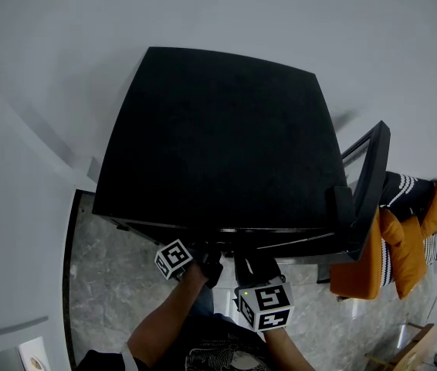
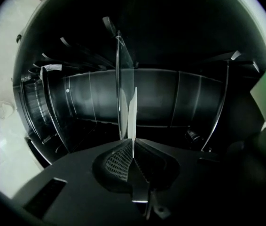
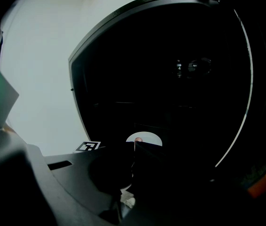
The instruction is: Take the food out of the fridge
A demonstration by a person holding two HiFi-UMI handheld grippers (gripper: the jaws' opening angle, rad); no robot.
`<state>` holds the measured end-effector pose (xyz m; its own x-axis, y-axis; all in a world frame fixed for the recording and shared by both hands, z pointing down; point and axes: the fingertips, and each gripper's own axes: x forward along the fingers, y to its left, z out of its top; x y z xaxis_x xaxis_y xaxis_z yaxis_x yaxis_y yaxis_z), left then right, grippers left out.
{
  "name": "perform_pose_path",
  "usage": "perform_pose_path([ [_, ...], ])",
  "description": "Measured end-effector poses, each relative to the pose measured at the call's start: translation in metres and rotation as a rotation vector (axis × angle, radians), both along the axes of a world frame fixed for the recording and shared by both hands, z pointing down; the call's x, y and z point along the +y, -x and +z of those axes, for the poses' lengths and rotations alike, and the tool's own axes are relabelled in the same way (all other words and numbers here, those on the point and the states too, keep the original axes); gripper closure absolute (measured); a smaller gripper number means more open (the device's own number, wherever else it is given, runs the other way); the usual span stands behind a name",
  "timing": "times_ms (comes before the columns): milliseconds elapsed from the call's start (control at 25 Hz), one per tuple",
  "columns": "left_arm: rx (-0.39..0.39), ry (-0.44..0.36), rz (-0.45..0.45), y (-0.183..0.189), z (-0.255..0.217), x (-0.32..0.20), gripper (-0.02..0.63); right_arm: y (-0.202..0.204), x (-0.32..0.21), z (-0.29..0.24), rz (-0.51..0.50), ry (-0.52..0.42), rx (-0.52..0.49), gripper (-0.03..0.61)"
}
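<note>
- The black fridge (image 1: 218, 145) stands against a pale wall, with its door (image 1: 369, 184) swung open on the right side of the head view.
- Both grippers reach in at the fridge's open front, side by side.
- The left gripper (image 2: 132, 142) has its fingers closed on the thin edge of a white plate (image 2: 133, 112).
- The plate is inside the fridge, seen edge-on and running away from the fingers, just beside a clear glass shelf (image 2: 120, 74).
- The right gripper (image 3: 134, 147) points into the dark interior. Its fingers look pressed together along a narrow seam, though it is very dim there.
- Just beyond the right gripper's tips the plate shows as a pale half-disc with a small pinkish spot on it, too small to identify.
- Orange cushions (image 1: 404, 246) lie to the right of the door, on a grey marbled floor (image 1: 110, 284).
</note>
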<state>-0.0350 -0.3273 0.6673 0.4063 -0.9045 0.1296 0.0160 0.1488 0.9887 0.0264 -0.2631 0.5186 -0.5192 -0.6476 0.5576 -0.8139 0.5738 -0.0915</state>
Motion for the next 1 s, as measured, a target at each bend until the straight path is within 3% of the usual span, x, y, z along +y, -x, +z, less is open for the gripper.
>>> perform_pose_path([
  [1000,-0.014,-0.153,-0.003,-0.01,-0.089,0.084,0.594,-0.016,0.07,-0.039,0.012,-0.062,-0.095,0.555],
])
